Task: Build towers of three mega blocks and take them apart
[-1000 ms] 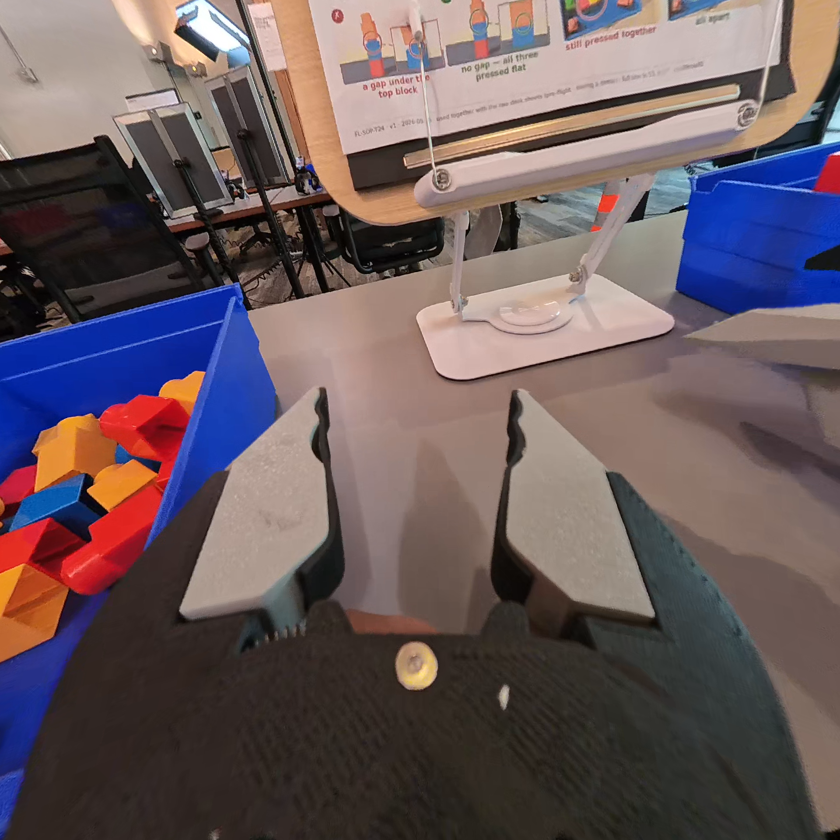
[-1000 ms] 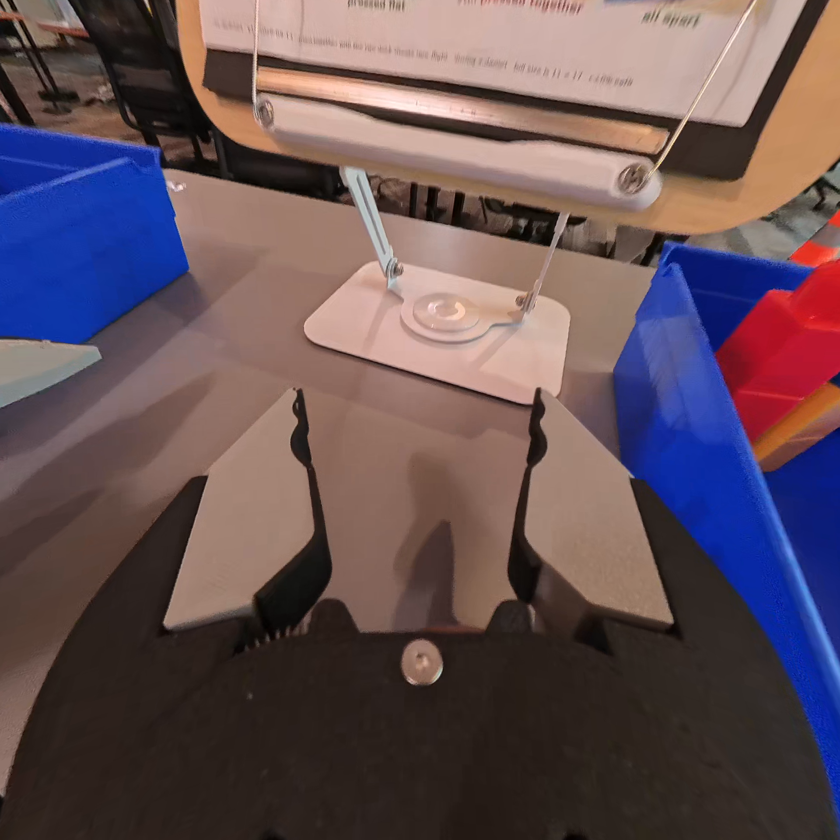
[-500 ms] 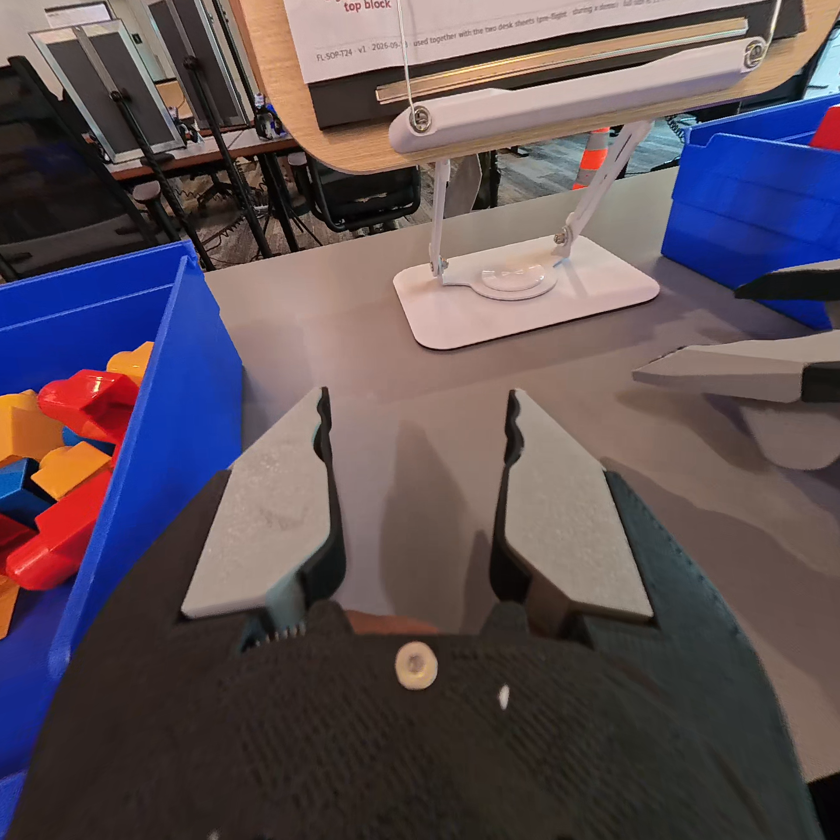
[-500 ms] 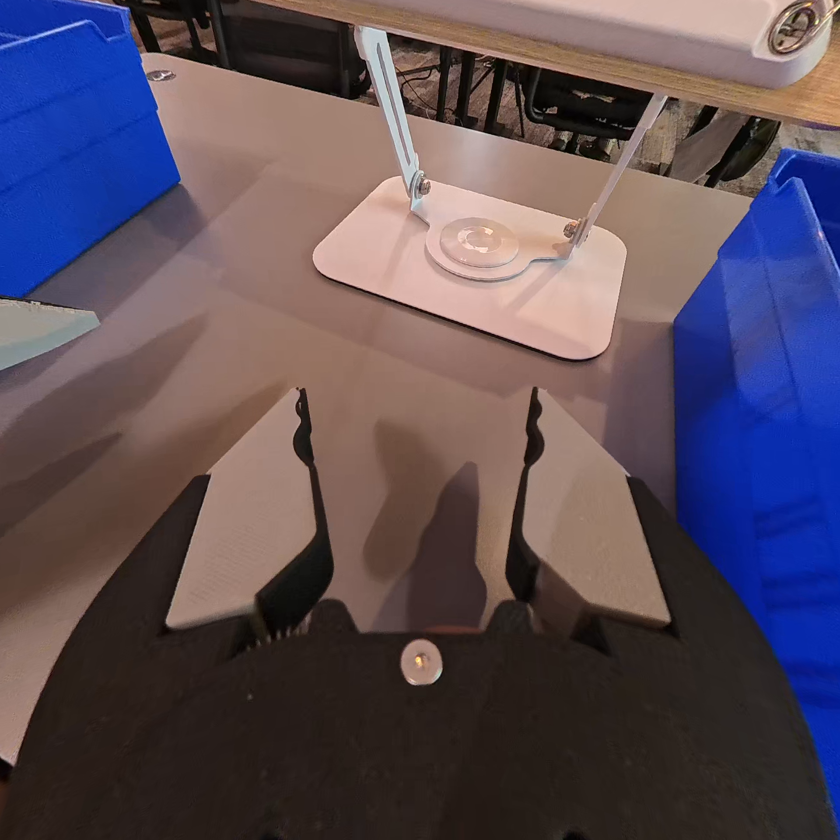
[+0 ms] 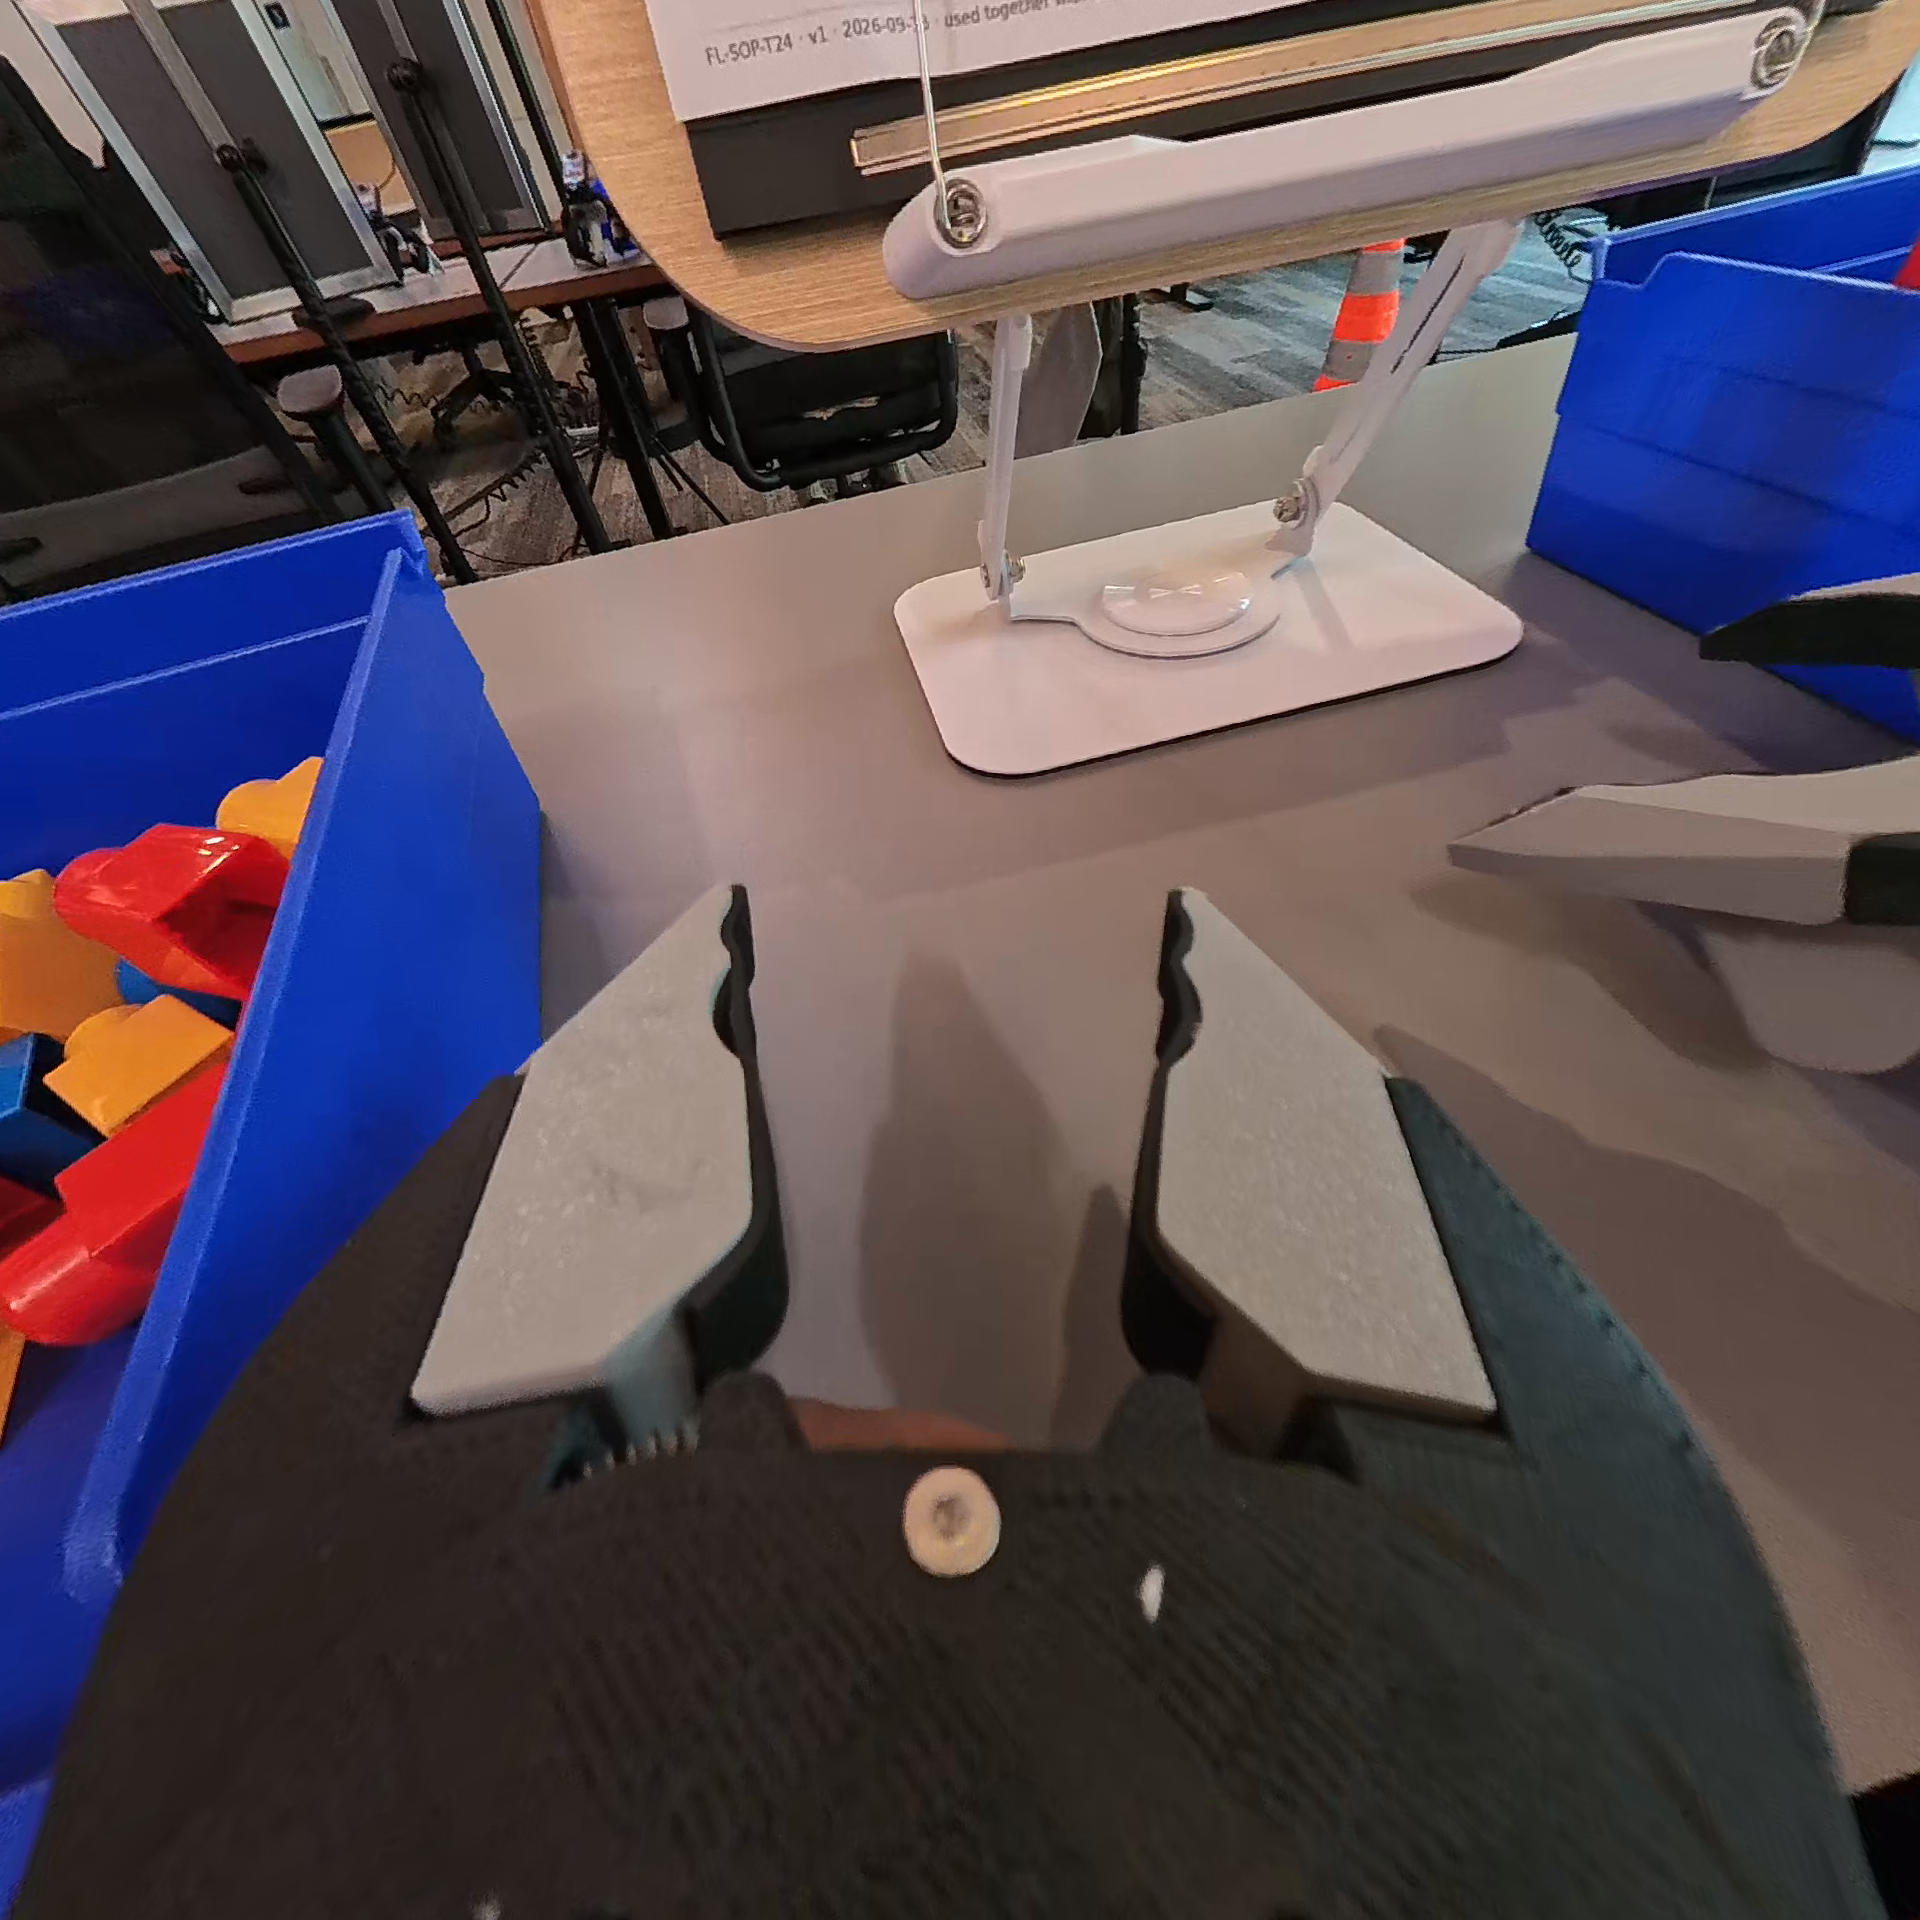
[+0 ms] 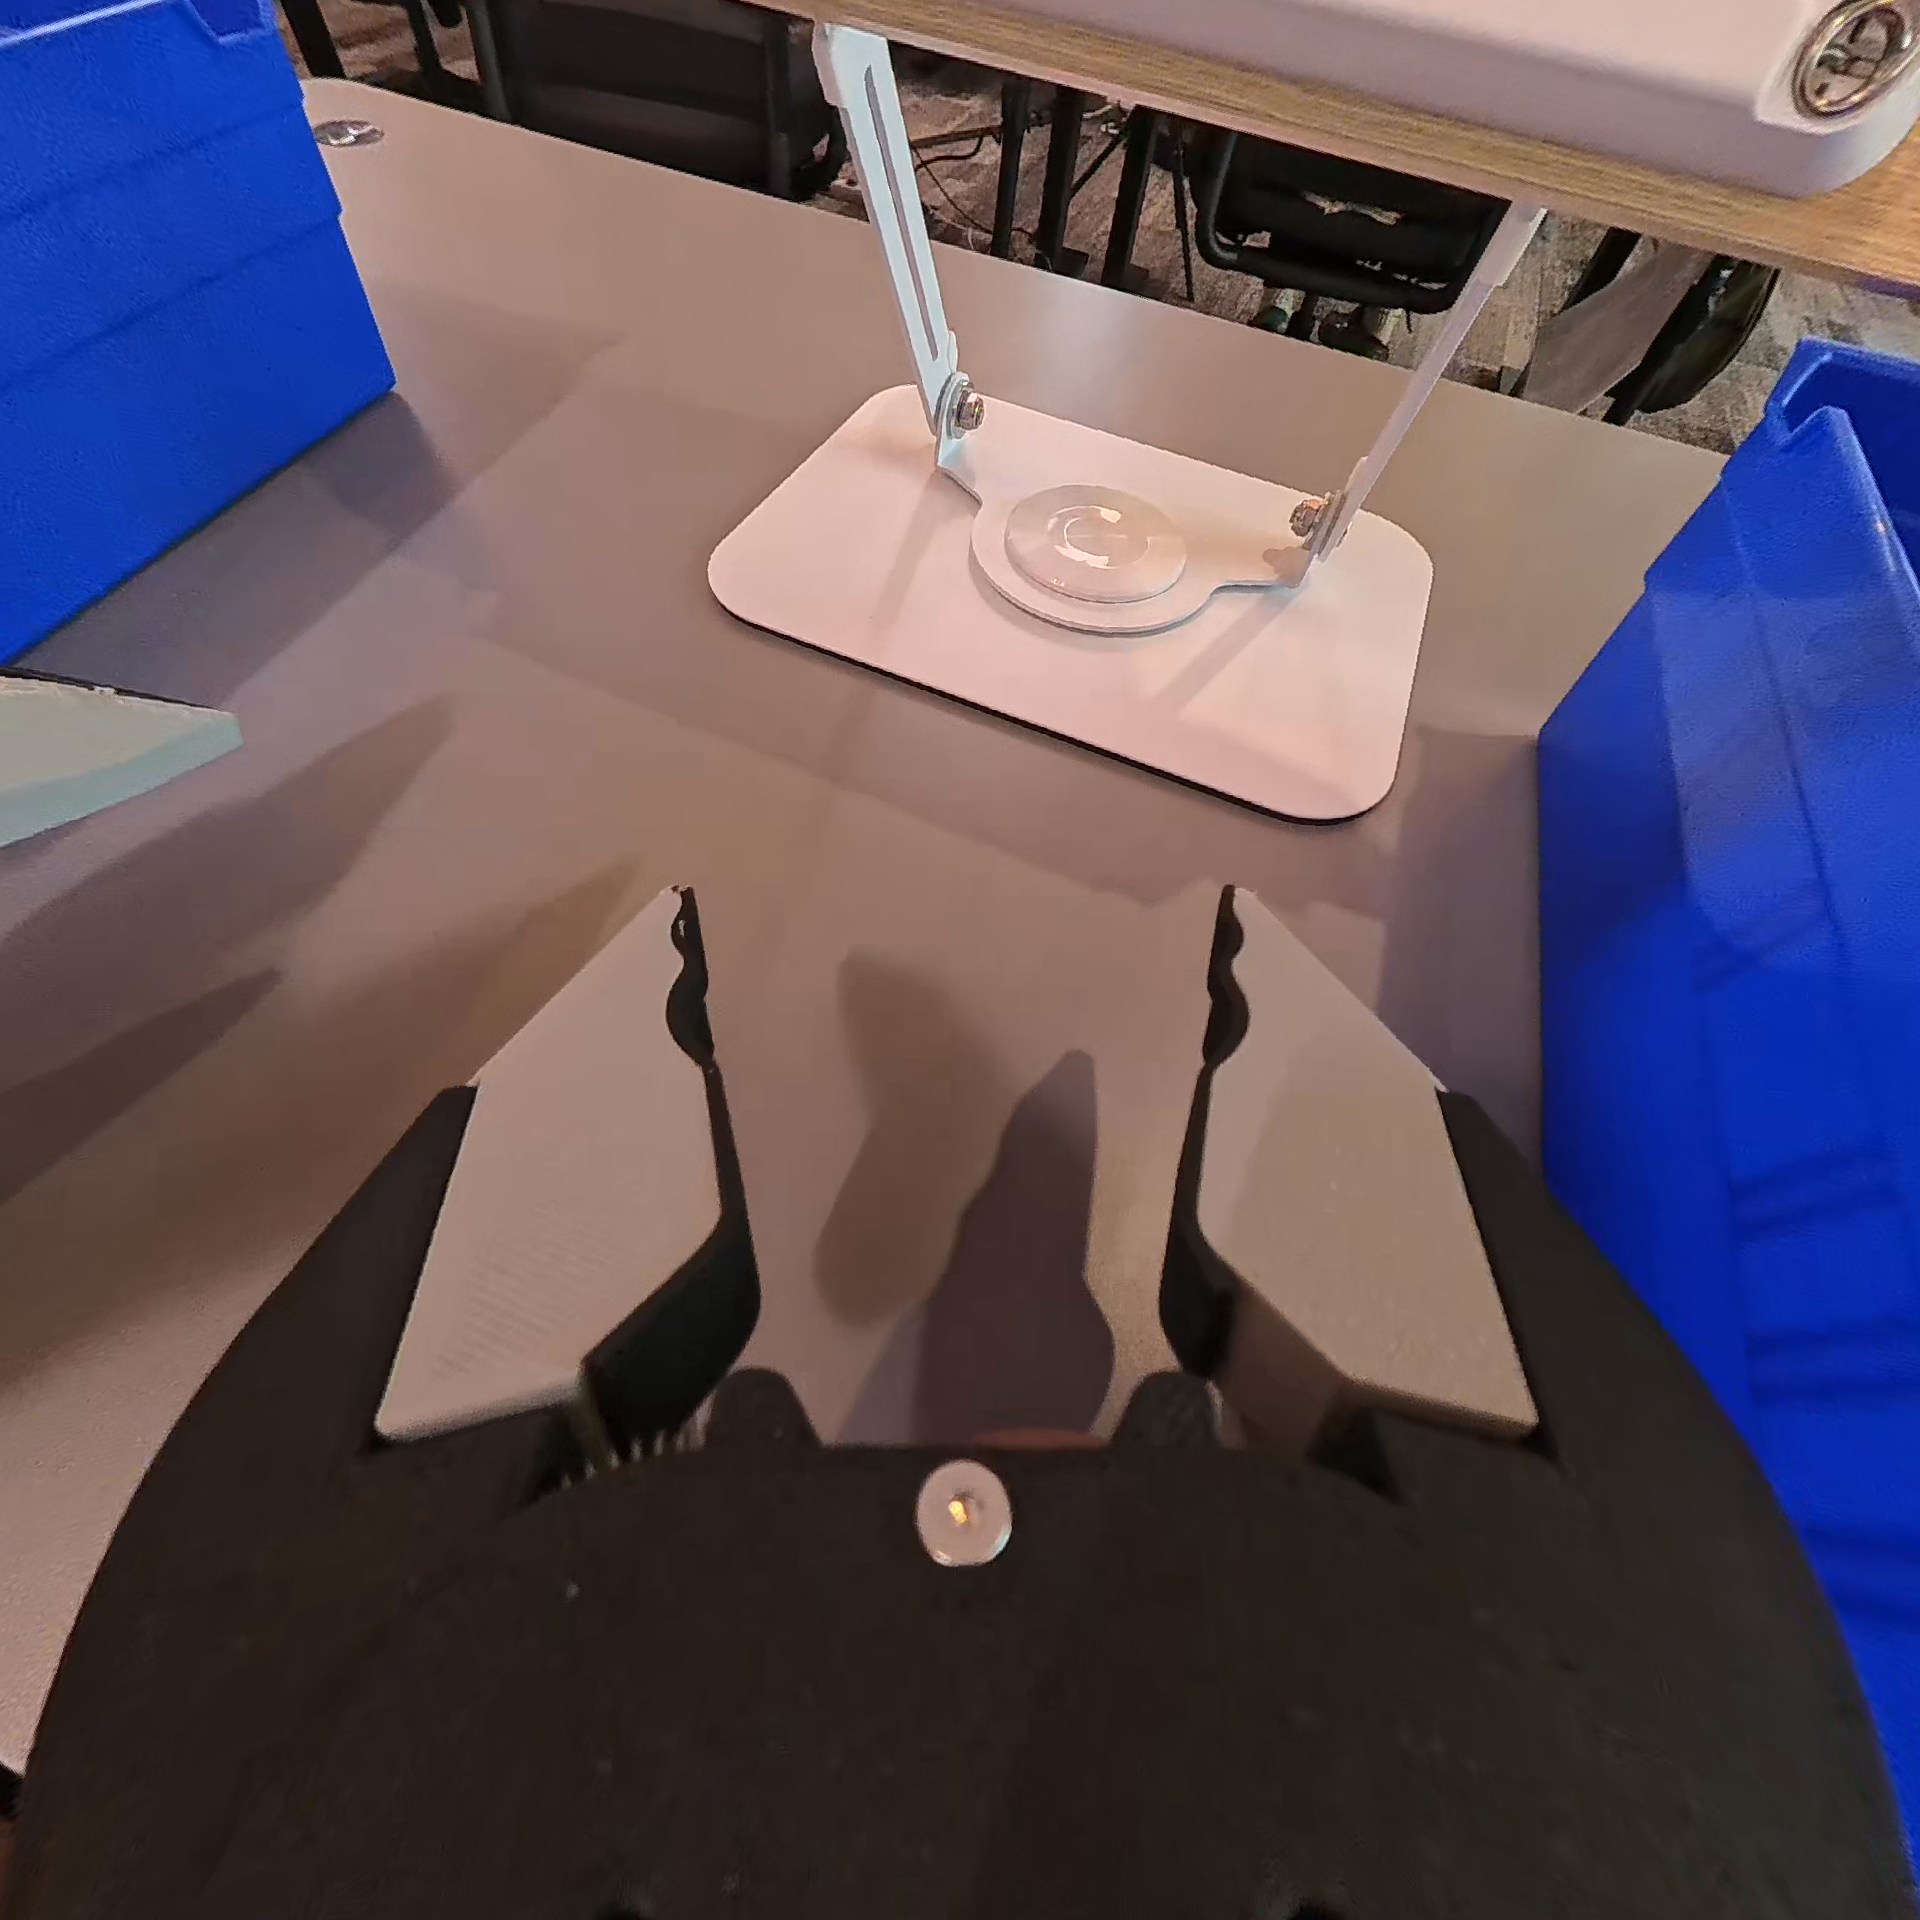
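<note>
Red, orange and blue mega blocks [image 5: 135, 1049] lie loose in a blue bin [image 5: 384, 935] at the left of the left wrist view. My left gripper [image 5: 956, 914] is open and empty over the grey table, just right of that bin. My right gripper [image 6: 951, 914] is open and empty over the table, left of a second blue bin [image 6: 1745, 935]. Its fingers [image 5: 1683, 862] also show at the right edge of the left wrist view. One left finger [image 6: 94, 758] shows at the left edge of the right wrist view. No block stands on the table.
A white document stand base [image 5: 1205, 634] sits on the table ahead of both grippers, also in the right wrist view [image 6: 1081, 613]. Its wooden board [image 5: 1039, 260] with a paper sheet overhangs it. The right bin [image 5: 1756, 436] and the left bin [image 6: 156, 312] flank the table.
Both grippers have tilted down and moved nearer the table and the stand base. The red blocks in the right bin have left the right wrist view. Jaws stayed open.
</note>
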The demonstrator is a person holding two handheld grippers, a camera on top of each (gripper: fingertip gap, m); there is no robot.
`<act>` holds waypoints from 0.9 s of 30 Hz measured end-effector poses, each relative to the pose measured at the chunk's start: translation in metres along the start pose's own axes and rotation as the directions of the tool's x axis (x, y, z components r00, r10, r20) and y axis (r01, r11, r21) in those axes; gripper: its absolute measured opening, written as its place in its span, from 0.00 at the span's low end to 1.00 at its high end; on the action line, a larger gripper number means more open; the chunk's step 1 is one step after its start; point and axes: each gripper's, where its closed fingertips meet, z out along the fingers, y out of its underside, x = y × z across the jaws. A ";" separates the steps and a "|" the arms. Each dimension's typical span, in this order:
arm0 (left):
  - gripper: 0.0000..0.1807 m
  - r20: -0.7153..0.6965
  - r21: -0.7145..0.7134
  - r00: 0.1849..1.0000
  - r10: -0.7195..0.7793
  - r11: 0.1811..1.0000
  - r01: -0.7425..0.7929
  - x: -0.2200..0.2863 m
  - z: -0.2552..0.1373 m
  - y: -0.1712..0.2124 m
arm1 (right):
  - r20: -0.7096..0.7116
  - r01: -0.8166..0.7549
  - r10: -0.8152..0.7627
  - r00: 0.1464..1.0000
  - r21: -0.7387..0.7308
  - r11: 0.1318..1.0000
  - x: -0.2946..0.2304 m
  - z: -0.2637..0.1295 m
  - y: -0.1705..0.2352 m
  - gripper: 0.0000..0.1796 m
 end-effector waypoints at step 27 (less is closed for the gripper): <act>0.43 0.033 0.080 0.999 -0.001 0.997 -0.002 -0.005 -0.008 -0.011 | 0.094 0.111 -0.125 0.988 0.142 0.984 -0.023 -0.023 -0.024 0.50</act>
